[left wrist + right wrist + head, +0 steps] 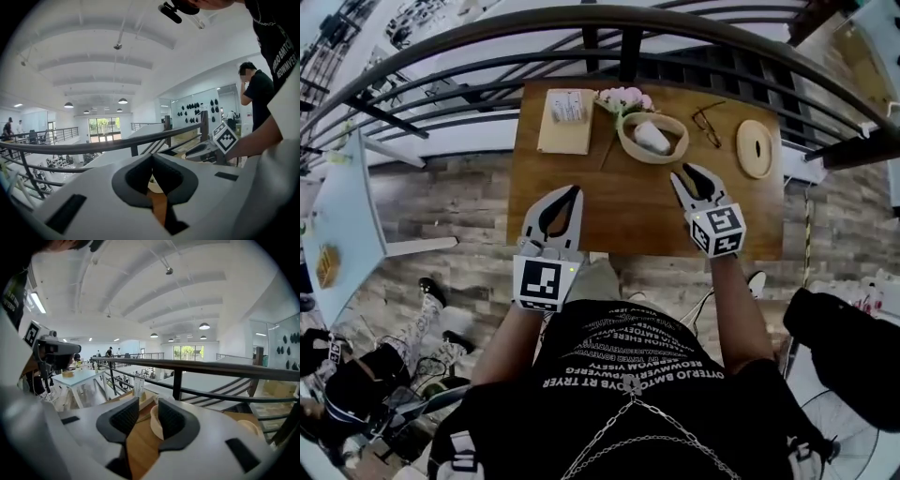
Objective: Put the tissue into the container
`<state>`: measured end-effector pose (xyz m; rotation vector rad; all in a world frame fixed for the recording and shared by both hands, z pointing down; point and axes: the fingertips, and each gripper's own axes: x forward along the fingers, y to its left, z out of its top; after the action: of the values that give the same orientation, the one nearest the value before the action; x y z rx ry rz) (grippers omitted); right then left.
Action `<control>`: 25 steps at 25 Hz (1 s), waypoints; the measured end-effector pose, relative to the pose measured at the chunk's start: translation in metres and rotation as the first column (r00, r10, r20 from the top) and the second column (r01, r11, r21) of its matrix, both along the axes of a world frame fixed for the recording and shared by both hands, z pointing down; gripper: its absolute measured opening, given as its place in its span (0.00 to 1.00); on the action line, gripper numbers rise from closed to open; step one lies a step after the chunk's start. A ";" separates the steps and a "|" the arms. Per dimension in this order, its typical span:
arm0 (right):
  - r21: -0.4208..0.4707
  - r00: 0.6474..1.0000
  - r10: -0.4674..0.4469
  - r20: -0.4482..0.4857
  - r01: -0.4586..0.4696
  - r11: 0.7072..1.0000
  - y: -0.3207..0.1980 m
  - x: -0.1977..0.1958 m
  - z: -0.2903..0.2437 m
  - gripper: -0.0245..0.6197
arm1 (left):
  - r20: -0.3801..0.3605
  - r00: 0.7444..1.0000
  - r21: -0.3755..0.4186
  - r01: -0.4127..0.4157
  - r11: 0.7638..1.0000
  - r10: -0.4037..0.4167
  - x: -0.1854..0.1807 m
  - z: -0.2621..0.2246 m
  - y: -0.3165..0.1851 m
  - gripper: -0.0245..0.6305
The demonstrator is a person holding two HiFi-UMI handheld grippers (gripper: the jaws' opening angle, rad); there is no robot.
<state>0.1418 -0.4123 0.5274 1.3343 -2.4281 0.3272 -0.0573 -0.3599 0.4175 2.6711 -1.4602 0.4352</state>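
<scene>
Tissue (652, 138), white and crumpled, lies inside the oval pale wooden bowl (649, 158), which stands toward the far side of the brown wooden table (619, 208). Just left of the bowl we see a small bunch of pink flowers (624, 97), and further left a flat tan rectangular box (566, 127). To the bowl's right lie a pair of dark-framed glasses (708, 124) and, near the table's right edge, a round wooden disc with a slot in it (755, 148). A dark metal railing (581, 23) runs beyond the far edge.

We hold both tongs over the near half of the table, apart from every object. The left gripper (577, 189) has its jaw tips pressed together with nothing clamped; in its own view only the tabletop and a bit of the bowl's rim show through the gap below the tips. The right gripper (682, 172) points toward the bowl from just short of it. Its jaws stand apart, and in its own view the ribbed pads (123, 417) frame bare table and the bowl's near wall, touching neither.
</scene>
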 end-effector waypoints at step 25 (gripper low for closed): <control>-0.520 0.809 -0.304 -0.503 -0.002 0.854 -0.158 -0.006 0.258 0.23 | 0.020 0.996 -0.176 0.086 0.981 -0.083 -0.095 0.084 -0.048 0.07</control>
<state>0.1358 -0.5700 0.7859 0.8299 -1.7584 0.4061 -0.1520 -0.4082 0.5015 2.4643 -1.4576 0.5485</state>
